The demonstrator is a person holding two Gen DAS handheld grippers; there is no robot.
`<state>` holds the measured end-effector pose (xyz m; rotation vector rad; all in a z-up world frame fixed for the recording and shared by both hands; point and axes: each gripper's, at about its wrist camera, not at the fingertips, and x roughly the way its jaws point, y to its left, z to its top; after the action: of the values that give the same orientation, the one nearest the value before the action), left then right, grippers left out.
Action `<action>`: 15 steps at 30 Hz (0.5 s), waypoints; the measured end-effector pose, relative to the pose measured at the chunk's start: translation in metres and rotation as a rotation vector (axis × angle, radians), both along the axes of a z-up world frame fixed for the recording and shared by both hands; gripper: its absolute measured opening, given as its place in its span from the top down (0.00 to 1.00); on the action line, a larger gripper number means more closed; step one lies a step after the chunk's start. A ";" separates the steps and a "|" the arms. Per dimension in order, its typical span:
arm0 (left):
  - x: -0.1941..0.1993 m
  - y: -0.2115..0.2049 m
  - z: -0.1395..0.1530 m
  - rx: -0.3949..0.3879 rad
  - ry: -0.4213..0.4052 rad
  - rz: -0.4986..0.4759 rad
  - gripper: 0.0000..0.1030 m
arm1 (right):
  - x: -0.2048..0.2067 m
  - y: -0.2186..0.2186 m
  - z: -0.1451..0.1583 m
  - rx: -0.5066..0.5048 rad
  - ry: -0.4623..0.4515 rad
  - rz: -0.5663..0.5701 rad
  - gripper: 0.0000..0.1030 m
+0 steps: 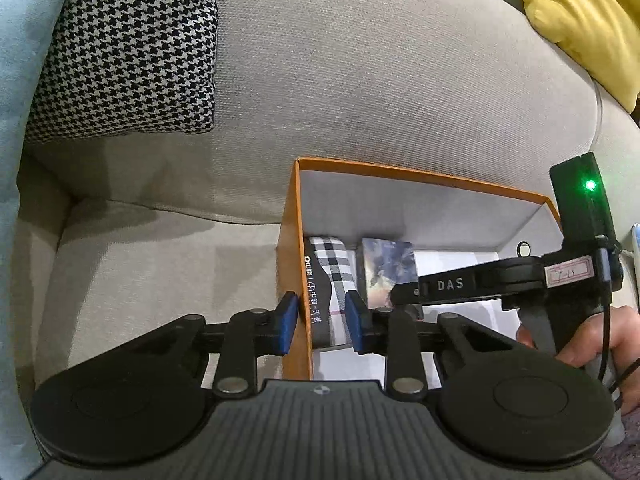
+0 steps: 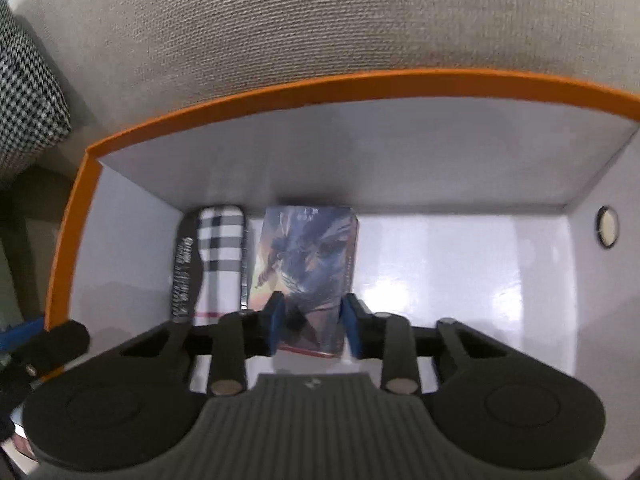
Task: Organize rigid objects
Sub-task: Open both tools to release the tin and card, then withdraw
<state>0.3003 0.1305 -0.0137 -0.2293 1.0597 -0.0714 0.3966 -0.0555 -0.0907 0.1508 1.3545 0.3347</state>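
Observation:
An orange box with a white inside (image 1: 298, 216) (image 2: 280, 92) stands on the sofa seat. In it lie a plaid-patterned pack (image 1: 334, 264) (image 2: 220, 248) at the left wall and a blue picture box (image 1: 386, 268) (image 2: 308, 256) beside it. My right gripper (image 2: 312, 324) is inside the orange box, its blue pads on either side of the picture box's near end; it also shows in the left wrist view (image 1: 404, 292). My left gripper (image 1: 322, 322) is open, its pads straddling the box's left wall and the plaid pack's near end.
The beige sofa back (image 1: 360, 80) rises behind the box. A houndstooth cushion (image 1: 128, 44) and a pale blue cushion (image 1: 20, 80) are at the left, a yellow cushion (image 1: 580, 20) at the upper right. A round hole (image 2: 607, 226) marks the box's right wall.

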 end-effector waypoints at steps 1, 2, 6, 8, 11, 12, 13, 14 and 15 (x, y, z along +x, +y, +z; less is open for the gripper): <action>0.000 0.000 0.000 -0.002 0.000 0.000 0.69 | 0.000 0.001 0.001 0.000 -0.010 0.011 0.71; 0.000 0.000 0.000 -0.001 0.000 0.000 0.69 | -0.001 0.004 0.001 -0.006 -0.025 0.030 0.71; 0.000 0.000 0.000 -0.001 -0.002 0.001 0.69 | -0.004 0.007 -0.002 -0.018 -0.041 0.065 0.71; -0.002 -0.001 0.001 -0.003 -0.008 0.004 0.69 | -0.003 0.001 0.000 -0.001 -0.034 0.052 0.72; -0.009 -0.001 0.005 -0.003 -0.029 0.003 0.69 | -0.007 -0.001 0.004 0.007 -0.050 0.049 0.70; -0.013 -0.001 0.008 -0.002 -0.041 0.002 0.69 | -0.010 -0.001 0.009 0.011 -0.063 0.055 0.70; -0.018 -0.001 0.012 -0.004 -0.057 0.005 0.69 | -0.016 -0.003 0.015 0.015 -0.079 0.063 0.70; -0.024 -0.001 0.017 -0.007 -0.074 0.007 0.69 | -0.016 0.000 0.016 0.018 -0.092 0.068 0.70; -0.031 -0.001 0.023 -0.009 -0.093 0.011 0.69 | -0.025 -0.007 0.025 0.023 -0.109 0.074 0.70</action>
<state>0.2695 0.1297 0.0095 -0.2379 0.9659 -0.0763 0.3720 -0.0627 -0.0654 0.1005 1.2511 0.4156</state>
